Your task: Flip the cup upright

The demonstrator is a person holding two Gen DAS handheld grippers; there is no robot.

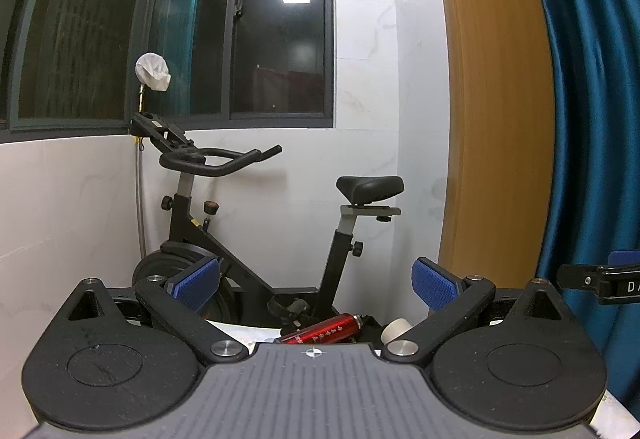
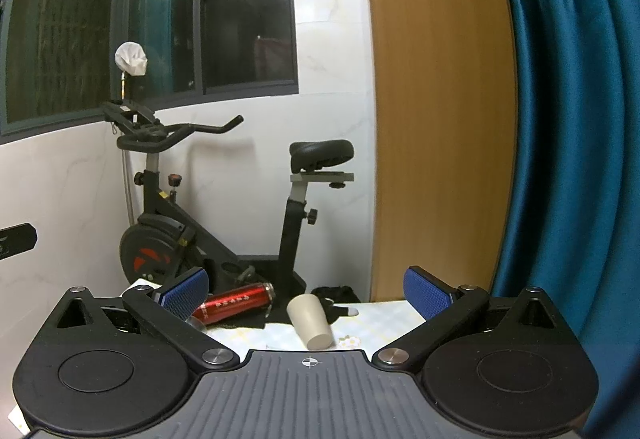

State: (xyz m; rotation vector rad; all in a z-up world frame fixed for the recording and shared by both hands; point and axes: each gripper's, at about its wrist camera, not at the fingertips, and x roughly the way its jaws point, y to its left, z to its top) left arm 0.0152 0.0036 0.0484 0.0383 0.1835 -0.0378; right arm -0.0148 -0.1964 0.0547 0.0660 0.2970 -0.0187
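Observation:
A beige paper cup lies on its side on the table, its closed base toward me and its mouth pointing away. In the left wrist view only a white bit of the cup shows past the right finger arm. My right gripper is open and empty, held above and behind the cup. My left gripper is open and empty too, with blue pads spread wide. The right gripper's side shows at the right edge of the left wrist view.
A red metal bottle lies on its side left of the cup, also in the left wrist view. A black cloth lies behind the cup on the patterned tabletop. An exercise bike, wooden panel and blue curtain stand beyond.

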